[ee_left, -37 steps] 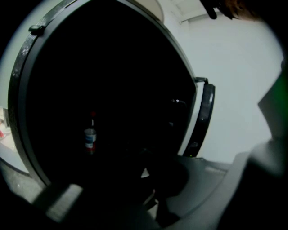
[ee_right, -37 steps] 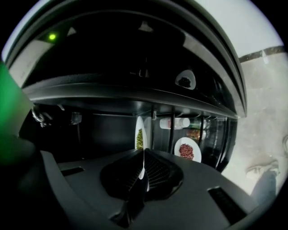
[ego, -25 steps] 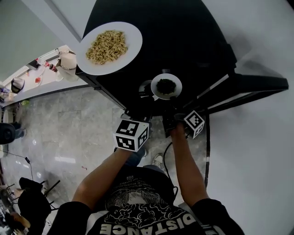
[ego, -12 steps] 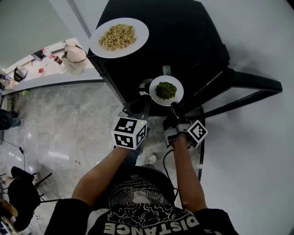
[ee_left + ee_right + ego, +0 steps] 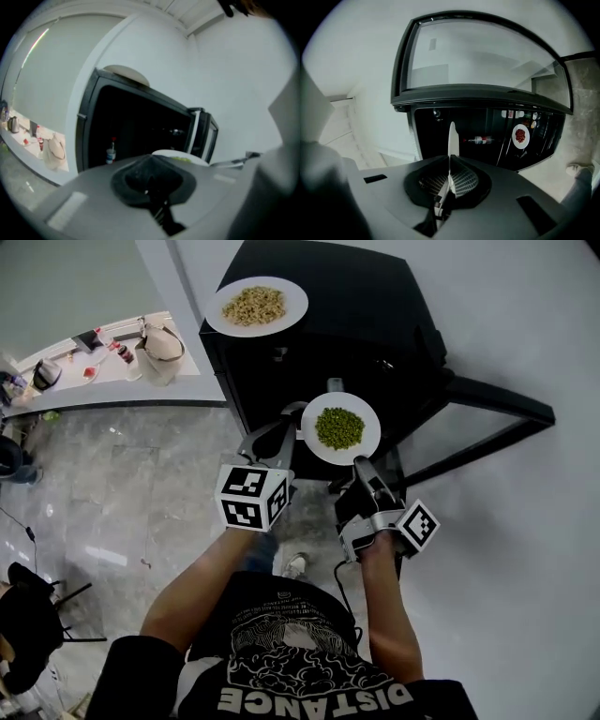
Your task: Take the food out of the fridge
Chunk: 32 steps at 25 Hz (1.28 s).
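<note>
In the head view a small white plate of green peas [image 5: 340,427] hangs in front of the black fridge [image 5: 366,315]. My right gripper [image 5: 360,463] is shut on the plate's near rim. The right gripper view shows that plate [image 5: 452,135] edge-on, pinched between the pads of the right gripper [image 5: 450,164]. My left gripper [image 5: 274,435] is just left of the plate, shut and holding nothing; in its own view the left gripper [image 5: 149,165] has the peas plate [image 5: 180,158] just beyond it. A larger plate of pale food [image 5: 256,306] rests on top of the fridge.
The fridge door [image 5: 487,399] stands open to the right. Inside the fridge are a plate of red food [image 5: 520,136] and a bottle [image 5: 481,139]. A counter [image 5: 103,381] with a bag [image 5: 164,341] and a kettle [image 5: 45,374] runs at the left, above the stone floor [image 5: 122,493].
The right gripper has risen and drawn back from the fridge with the plate of peas, which now looks larger and nearer. The left gripper has risen too.
</note>
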Available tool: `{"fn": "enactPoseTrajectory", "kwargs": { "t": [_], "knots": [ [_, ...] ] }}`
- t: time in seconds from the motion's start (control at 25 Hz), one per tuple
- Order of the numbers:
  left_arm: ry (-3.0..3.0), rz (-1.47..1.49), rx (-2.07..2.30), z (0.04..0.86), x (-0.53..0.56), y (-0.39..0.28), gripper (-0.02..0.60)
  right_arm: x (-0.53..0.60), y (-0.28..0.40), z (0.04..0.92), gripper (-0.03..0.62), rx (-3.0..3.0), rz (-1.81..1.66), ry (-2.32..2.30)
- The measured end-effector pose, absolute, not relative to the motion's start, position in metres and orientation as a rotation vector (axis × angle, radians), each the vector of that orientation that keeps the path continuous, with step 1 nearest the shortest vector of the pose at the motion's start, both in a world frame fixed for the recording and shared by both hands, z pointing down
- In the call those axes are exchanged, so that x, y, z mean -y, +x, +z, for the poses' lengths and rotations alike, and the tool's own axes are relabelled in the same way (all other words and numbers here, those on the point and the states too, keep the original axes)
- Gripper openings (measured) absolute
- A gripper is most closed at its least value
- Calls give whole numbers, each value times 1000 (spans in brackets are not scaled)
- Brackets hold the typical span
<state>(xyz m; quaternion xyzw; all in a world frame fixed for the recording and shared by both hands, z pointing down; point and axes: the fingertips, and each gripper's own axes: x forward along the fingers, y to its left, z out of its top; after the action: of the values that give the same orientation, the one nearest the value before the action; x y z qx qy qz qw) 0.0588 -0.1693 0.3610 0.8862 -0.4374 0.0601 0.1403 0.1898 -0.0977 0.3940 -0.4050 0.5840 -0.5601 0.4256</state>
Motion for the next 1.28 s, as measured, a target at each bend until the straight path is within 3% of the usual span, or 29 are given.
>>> {"fn": "enactPoseTrajectory", "kwargs": {
  "t": [0.68, 1.0, 1.28],
  "knots": [
    [2618, 45, 1295, 305, 149, 71, 2, 54, 205, 226, 8, -1661, -1227, -787],
    [2652, 18, 1298, 286, 186, 79, 2, 157, 210, 217, 8, -1621, -1216, -837],
    [2694, 22, 1267, 278, 134, 79, 2, 152, 209, 208, 8, -1538, -1194, -913]
  ]
}}
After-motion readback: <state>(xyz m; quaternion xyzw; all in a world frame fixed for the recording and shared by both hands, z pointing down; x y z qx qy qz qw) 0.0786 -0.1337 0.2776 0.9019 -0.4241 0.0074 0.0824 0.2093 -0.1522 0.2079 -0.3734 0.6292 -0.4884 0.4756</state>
